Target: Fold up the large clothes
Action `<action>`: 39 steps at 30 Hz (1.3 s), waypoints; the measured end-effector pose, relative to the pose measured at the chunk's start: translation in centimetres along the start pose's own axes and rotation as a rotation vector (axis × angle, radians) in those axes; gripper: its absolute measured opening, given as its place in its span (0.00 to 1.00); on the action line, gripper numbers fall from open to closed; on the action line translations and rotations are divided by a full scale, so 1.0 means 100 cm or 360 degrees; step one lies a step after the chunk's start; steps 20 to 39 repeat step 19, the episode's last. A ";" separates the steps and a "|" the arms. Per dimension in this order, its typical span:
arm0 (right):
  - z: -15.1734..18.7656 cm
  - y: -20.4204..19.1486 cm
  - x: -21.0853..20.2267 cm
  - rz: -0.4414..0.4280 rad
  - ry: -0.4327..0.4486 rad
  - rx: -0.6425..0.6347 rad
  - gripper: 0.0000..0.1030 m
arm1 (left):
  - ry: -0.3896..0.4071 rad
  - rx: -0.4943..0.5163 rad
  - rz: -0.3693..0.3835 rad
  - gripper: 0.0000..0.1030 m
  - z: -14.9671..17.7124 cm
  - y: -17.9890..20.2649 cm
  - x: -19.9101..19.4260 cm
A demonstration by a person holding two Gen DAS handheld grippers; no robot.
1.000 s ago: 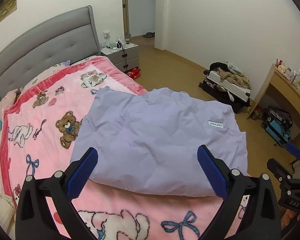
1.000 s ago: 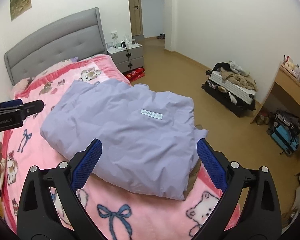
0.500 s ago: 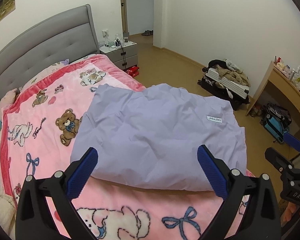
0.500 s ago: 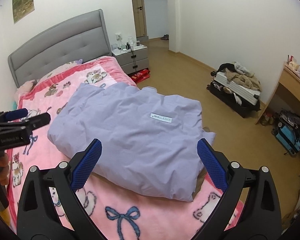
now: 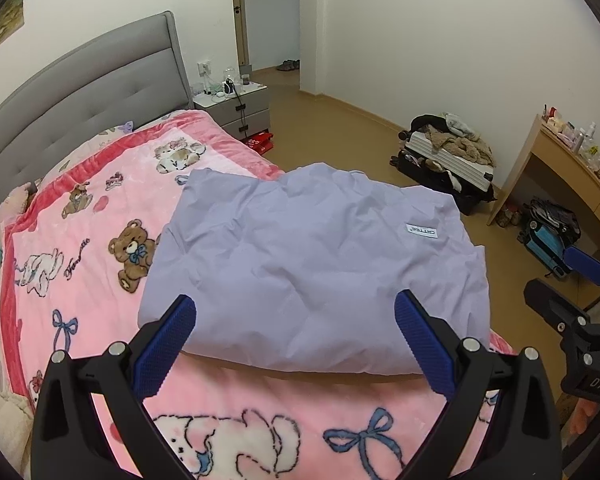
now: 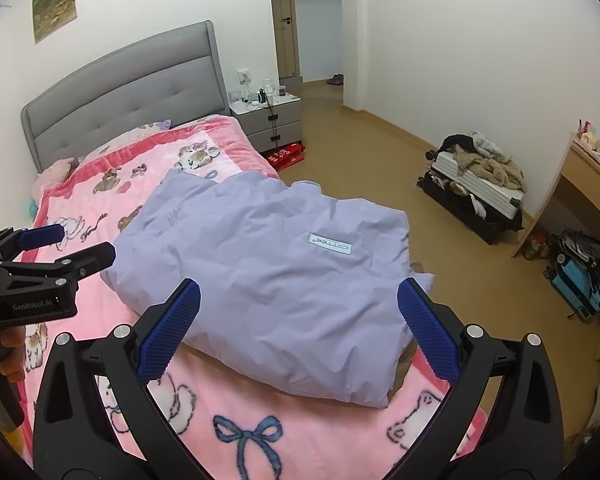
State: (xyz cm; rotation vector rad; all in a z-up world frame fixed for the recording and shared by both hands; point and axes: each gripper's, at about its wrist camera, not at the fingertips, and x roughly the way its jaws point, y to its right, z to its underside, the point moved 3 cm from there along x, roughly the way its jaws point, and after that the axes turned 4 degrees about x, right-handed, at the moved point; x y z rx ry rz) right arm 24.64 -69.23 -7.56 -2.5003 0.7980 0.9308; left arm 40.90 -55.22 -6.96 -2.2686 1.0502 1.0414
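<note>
I have drawn both tongs, left (image 5: 296,332) and right (image 6: 298,316), back wide and empty from the folded jacket (image 5: 316,268) mid-frame on the bed (image 5: 80,240); folding looks finished.

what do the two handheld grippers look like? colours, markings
Both match: matte black frames, forked arms with silver screws, tongs faced with blue ribbed pads. In the right wrist view the left gripper carries white "GenRobot.AI" lettering on its body; in the left wrist view the right gripper shows "DAS" in white. No cables or sleeves visible.
</note>
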 end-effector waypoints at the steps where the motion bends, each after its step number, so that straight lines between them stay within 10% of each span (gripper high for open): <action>1: 0.000 0.000 0.000 0.0000 -0.0001 -0.0001 0.92 | -0.0005 -0.0005 0.0000 0.95 0.000 0.000 0.000; 39: -0.007 -0.002 0.000 -0.0024 0.0006 -0.0015 0.92 | -0.0015 -0.0013 0.0032 0.95 0.001 -0.001 -0.003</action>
